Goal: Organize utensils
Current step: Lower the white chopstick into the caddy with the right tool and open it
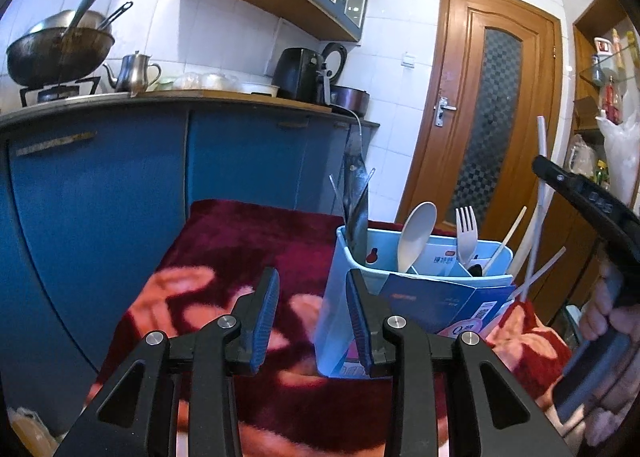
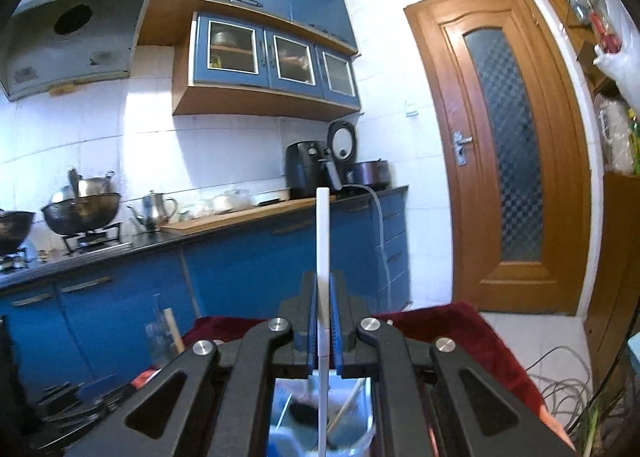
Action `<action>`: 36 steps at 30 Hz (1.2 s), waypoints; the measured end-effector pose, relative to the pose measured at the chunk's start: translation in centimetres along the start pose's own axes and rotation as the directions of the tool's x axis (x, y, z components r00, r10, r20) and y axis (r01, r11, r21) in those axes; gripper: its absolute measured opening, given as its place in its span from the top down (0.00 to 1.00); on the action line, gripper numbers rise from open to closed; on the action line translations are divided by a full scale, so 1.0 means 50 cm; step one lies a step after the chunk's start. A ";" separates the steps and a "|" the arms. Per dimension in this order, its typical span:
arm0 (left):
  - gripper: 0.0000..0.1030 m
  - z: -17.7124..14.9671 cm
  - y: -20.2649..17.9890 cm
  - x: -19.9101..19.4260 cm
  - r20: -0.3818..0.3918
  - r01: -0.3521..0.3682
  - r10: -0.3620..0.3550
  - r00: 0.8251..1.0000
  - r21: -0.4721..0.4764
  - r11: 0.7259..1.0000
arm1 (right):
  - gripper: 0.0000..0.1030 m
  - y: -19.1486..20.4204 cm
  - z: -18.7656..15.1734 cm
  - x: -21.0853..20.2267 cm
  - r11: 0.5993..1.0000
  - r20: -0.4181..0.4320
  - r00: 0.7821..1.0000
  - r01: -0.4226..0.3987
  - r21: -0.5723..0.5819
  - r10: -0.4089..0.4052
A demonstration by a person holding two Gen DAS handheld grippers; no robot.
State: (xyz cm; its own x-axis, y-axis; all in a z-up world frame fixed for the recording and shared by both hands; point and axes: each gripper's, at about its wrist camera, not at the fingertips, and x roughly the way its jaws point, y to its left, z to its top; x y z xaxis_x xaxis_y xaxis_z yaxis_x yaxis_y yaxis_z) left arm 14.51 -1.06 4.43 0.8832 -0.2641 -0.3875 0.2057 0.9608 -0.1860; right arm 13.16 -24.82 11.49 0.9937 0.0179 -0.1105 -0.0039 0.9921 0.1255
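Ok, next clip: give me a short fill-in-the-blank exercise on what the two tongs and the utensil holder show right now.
1. The right tongs are shut on a long white ____ stick.
2. The left tongs stand open with ____ between the pads.
3. In the pale blue plastic utensil holder, the beige spoon stands bowl end ____.
4. The holder rests on a dark ____ plush cloth.

Missing words: plastic; nothing; up; red

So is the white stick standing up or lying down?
Standing up. The white stick rises straight between the shut right gripper, above the blue holder.
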 end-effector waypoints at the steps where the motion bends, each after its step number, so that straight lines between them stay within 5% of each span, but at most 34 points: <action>1: 0.66 0.000 0.001 0.000 0.000 0.001 -0.001 1.000 -0.003 1.000 | 0.92 0.002 -0.001 0.010 1.000 0.003 1.000 0.014 -0.010 -0.014; 11: 0.66 -0.003 0.005 0.007 -0.016 0.001 -0.001 1.000 -0.015 1.000 | 0.92 0.015 -0.050 0.041 0.996 -0.069 0.996 0.048 -0.078 -0.053; 21: 0.66 -0.005 0.002 0.008 -0.016 0.005 -0.005 1.000 -0.010 1.000 | 0.92 0.008 -0.016 0.034 0.995 -0.018 0.997 0.069 -0.073 -0.070; 28: 0.66 -0.004 0.005 0.010 -0.020 0.004 -0.004 1.000 -0.017 1.000 | 0.92 0.011 -0.042 0.054 0.996 -0.101 0.994 0.042 -0.082 -0.050; 32: 0.66 -0.004 0.002 0.004 -0.016 0.003 -0.003 1.000 -0.008 1.000 | 0.74 0.011 -0.045 0.040 0.999 -0.115 0.993 0.018 -0.051 -0.024; 36: 0.66 -0.002 -0.008 -0.014 -0.005 0.002 -0.002 1.000 0.005 1.000 | 0.72 0.010 -0.029 0.008 0.999 -0.093 0.996 0.006 -0.035 -0.010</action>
State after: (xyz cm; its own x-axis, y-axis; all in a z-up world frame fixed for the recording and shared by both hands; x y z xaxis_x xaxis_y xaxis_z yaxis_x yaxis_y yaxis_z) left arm 13.79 -1.26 4.69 0.8804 -0.2668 -0.3920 0.2100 0.9606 -0.1822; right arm 13.41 -24.13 10.06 0.9789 0.0200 -0.2032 -0.0016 0.9959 0.0901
